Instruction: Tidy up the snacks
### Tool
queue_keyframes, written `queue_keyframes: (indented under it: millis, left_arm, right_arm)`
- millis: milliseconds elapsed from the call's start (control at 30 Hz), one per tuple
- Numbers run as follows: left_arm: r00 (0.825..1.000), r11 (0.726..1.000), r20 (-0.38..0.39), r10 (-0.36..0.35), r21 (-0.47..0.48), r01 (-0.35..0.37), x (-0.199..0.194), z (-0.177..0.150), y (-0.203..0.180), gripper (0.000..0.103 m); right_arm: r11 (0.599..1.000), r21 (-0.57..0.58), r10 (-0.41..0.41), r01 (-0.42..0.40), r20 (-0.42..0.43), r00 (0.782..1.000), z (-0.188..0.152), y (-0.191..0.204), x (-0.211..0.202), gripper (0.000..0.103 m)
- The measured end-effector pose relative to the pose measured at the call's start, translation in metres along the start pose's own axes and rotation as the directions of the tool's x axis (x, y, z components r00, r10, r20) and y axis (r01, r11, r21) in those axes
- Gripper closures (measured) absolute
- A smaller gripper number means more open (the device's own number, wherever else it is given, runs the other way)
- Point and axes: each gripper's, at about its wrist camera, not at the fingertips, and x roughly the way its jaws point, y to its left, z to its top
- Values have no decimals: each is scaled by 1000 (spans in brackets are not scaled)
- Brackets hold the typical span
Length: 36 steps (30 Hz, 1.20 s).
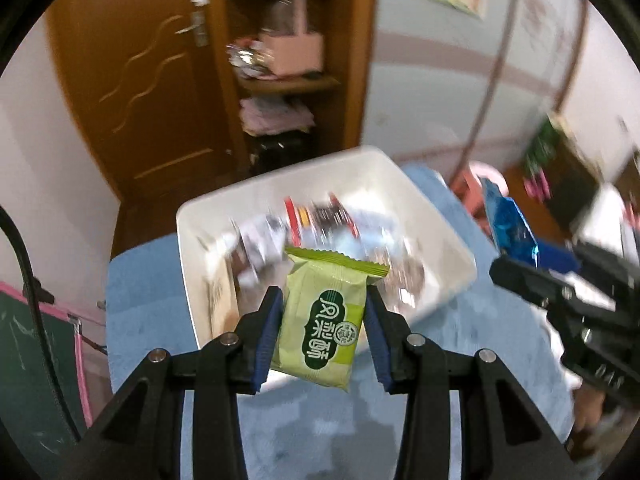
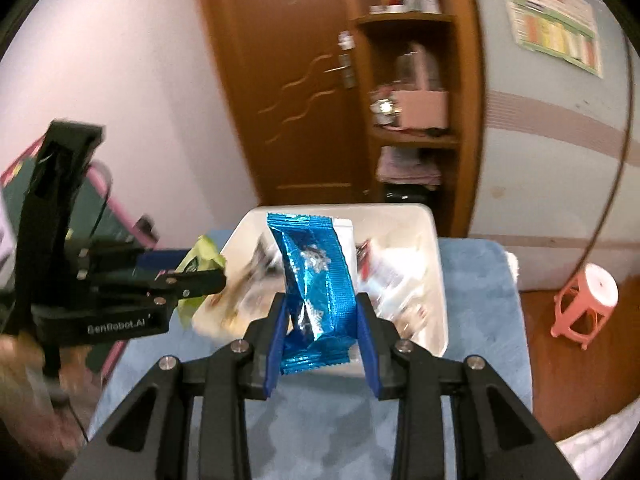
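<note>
My left gripper (image 1: 324, 320) is closed partway on a pale green snack packet (image 1: 326, 320). Both blue pads (image 1: 267, 336) press its long sides, and the packet stands upright between them, its crimped top edge poking above my fingertips. My right gripper (image 2: 322, 320) pinches a shiny blue foil packet (image 2: 316, 280) the same way, its fingers drawn in narrow, each blue pad against a side of the wrapper. This packet also stands upright, twisted a little, reaching well above the fingertips.

Both packets hang in the air above a white rectangular bin (image 1: 192, 240) that sits on a blue cloth-covered surface (image 1: 144, 280). The bin holds a jumble of other wrapped snacks (image 1: 316, 220), blurred beyond telling apart.

From my right side I see the left gripper (image 2: 200, 276) to the left, the green packet (image 2: 200, 260) at its tip beside the bin's rim (image 2: 438, 260). From my left side, the blue packet (image 1: 512, 228) shows at far right.
</note>
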Motion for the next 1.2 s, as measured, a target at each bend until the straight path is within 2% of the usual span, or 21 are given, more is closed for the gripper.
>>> queue_keyframes:
  millis: [167,200,233,267,300,333,667,867,967,1200]
  left_arm:
    - [999,994,20,34,-103,-31,17,23,10,63]
    - [999,992,28,46,-116,-43,22,25,12,58]
    - [998,991,29,58,-125,-54,23,23,12,50]
    - [997,988,26,75,-134,-71,25,21,13,25]
    - [995,985,23,100,-142,-96,32,19,15,14]
    - [990,979,27,139,-155,-133,34,17,18,13]
    - [988,981,-35,148,-124,-151,39,-3,18,13]
    - [987,976,-26,159,-148,-161,12,-11,12,13]
    - [991,978,-21,135,-159,-137,-9,-17,7,13]
    - [986,977,17,163,-142,-159,-60,-33,-10,13]
  right_arm:
    - [999,24,-46,46,-1,999,36,-5,29,68]
    - [998,32,-52,52,-13,999,40,-6,38,64]
    - [998,36,-57,58,-28,998,42,-8,44,58]
    - [997,43,-60,62,-48,997,45,-9,53,55]
    - [997,43,-59,62,-59,996,44,-9,57,49]
    - [997,42,-61,64,-68,996,43,-9,60,47]
    - [993,37,-109,113,-93,990,35,-10,62,46]
    - [990,29,-134,137,-83,987,36,-2,51,46]
    - [990,29,-138,141,-77,987,36,2,36,46]
    - [988,17,-154,155,-47,987,32,21,-9,46]
